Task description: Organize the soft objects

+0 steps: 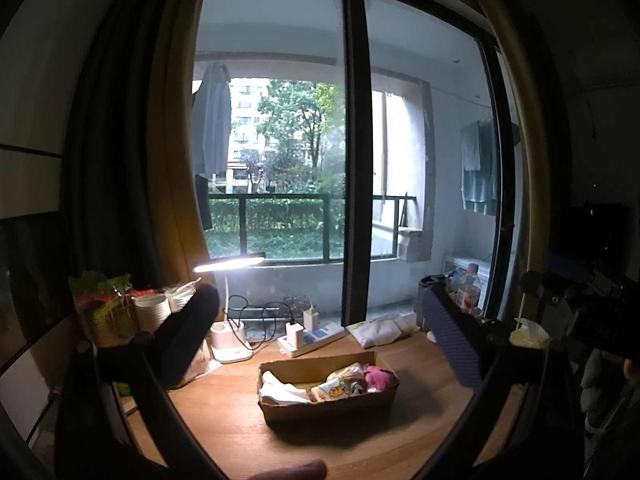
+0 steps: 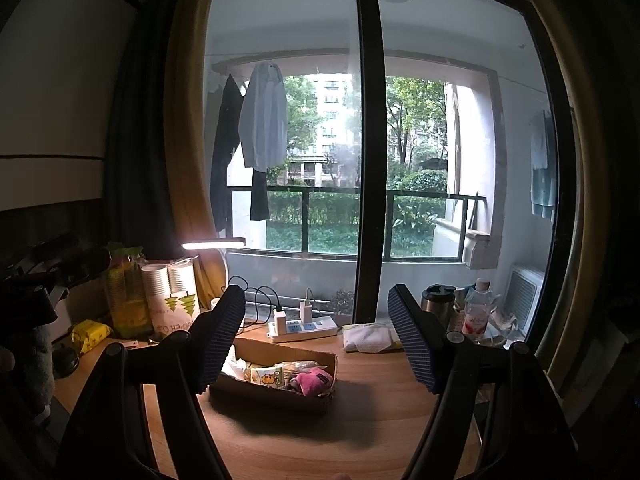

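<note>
Curtains hang dark down the left side of the big window, and below them the wooden desk carries its clutter from left to right. Farthest left sits a yellow packet, then a green snack bag and a sleeve of paper cups leaning against each other. A lit desk lamp stretches its bright bar over that corner, its white base standing on the desk near the back edge. Just right of the base lies a white power strip with two chargers plugged in and black cables trailing behind.

Nearer the front, about mid-desk, sits the cardboard box. Inside it, white folded cloth fills the left end, a cartoon-printed pouch lies in the middle, and a pink plush toy is tucked at the right end, all touching.

Behind the box to the right lies a white tissue pack, then a steel mug and a clear water bottle.

The left gripper hovers above the desk with its jaws spread wide and nothing between them. The right gripper hangs likewise, jaws wide apart and empty, the box showing between its fingers.
</note>
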Demonstrator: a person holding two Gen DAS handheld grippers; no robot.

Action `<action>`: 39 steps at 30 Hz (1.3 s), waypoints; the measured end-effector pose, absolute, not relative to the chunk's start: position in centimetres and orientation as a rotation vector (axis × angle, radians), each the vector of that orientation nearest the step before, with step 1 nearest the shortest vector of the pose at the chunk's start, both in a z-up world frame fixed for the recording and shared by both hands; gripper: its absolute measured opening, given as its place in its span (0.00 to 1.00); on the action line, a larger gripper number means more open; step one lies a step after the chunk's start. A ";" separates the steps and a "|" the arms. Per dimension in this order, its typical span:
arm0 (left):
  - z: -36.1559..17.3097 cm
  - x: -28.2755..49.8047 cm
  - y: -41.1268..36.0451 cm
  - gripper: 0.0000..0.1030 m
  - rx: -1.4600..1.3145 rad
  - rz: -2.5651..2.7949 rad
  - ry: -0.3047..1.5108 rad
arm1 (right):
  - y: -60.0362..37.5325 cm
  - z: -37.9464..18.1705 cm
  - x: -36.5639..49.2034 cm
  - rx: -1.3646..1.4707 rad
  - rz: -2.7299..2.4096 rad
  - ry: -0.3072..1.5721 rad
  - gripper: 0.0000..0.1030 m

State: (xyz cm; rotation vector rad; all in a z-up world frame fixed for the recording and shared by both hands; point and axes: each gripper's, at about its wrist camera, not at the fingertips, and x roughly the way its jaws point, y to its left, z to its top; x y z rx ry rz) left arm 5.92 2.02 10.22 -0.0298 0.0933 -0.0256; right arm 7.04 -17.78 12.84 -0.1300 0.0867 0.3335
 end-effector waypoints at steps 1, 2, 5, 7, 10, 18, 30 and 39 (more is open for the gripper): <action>10.2 5.9 2.0 0.99 -0.030 -0.026 0.094 | -17.7 12.8 7.1 -0.130 0.334 0.088 0.75; 10.2 5.9 2.0 0.99 -0.030 -0.027 0.095 | -17.7 12.8 7.1 -0.130 0.334 0.089 0.75; 10.2 6.0 2.0 0.99 -0.029 -0.030 0.095 | -17.8 12.8 7.1 -0.129 0.335 0.092 0.75; 10.2 5.9 2.0 0.99 -0.027 -0.031 0.095 | -17.8 12.8 7.1 -0.129 0.335 0.091 0.75; 10.2 5.9 2.0 0.99 -0.028 -0.036 0.096 | -17.8 12.8 7.1 -0.128 0.334 0.093 0.75; 10.2 5.9 1.7 0.99 -0.023 -0.048 0.101 | -17.9 12.8 7.2 -0.127 0.334 0.092 0.75; 10.2 5.8 1.5 0.99 -0.017 -0.057 0.106 | -17.9 12.7 7.2 -0.126 0.333 0.093 0.75; 10.3 5.7 1.4 0.99 -0.017 -0.058 0.104 | -17.9 12.7 7.2 -0.126 0.333 0.093 0.75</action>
